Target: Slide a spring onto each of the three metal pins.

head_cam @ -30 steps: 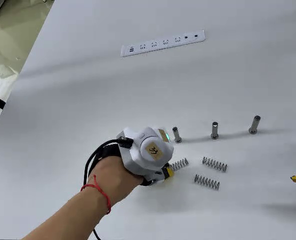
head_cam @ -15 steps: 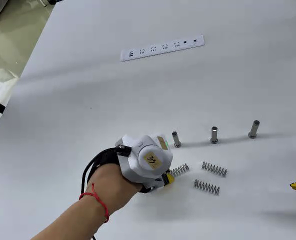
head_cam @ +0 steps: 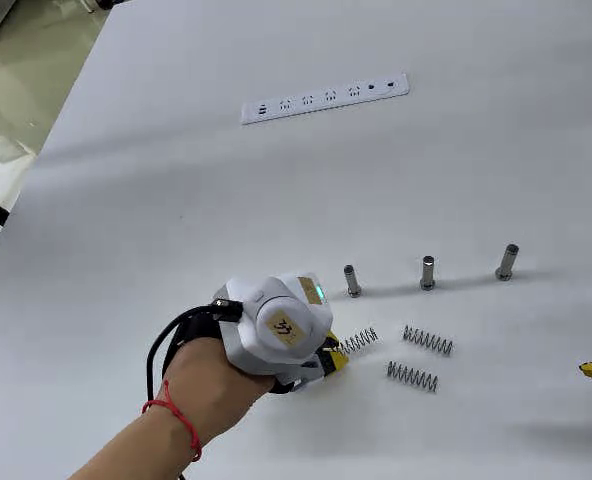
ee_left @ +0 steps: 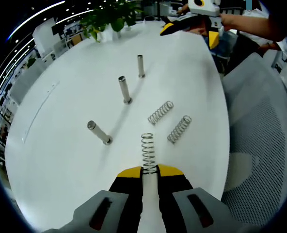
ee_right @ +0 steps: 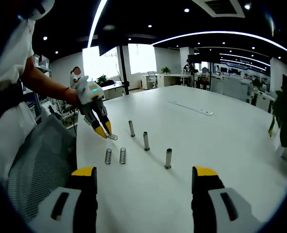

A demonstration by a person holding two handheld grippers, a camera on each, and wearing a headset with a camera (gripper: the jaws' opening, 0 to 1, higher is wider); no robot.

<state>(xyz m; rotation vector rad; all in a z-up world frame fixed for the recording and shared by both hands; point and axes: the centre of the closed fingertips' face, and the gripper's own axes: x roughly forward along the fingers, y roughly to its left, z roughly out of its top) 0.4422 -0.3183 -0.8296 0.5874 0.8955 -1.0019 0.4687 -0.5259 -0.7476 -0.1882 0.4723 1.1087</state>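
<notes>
**Grip.** The left gripper [ee_left: 149, 171] has its fingers [ee_left: 129, 173] pressed onto the near end of one spring [ee_left: 147, 148]. The rest of the coil juts forward past the tips. Whether its far end touches the counter [head_cam: 176, 200] cannot be told. The right gripper [ee_right: 143, 172] has its fingers [ee_right: 84, 171] spread wide around nothing and is held well off to the side of the work.

**Handling (judged).**
- The spring is thin wire: light, soft along its length and easily bent sideways.
- Held by one end, it is likely to droop and wobble.
- A hard squeeze could flatten the coils, and round wire may roll or pop out of the fingers.
- The end hold leaves the far opening free for a pin, which suits the job.

**Targets.** Three metal pins [head_cam: 427, 272] stand upright in a row, all bare. The nearest pin [head_cam: 352, 281] is just beyond the held spring. The pins look free-standing on small bases, so a sideways push could probably tip one. The spring's open end should come down along the pin's axis.

**Surroundings.**
- Two loose springs [head_cam: 427, 340] lie flat, close together, near the row and to the right of the held spring. They are not on the path to the nearest pin.
- A white power strip [head_cam: 326, 97] lies well apart at the far side of the counter.
- Nothing stands between the held spring and the nearest pin.
</notes>
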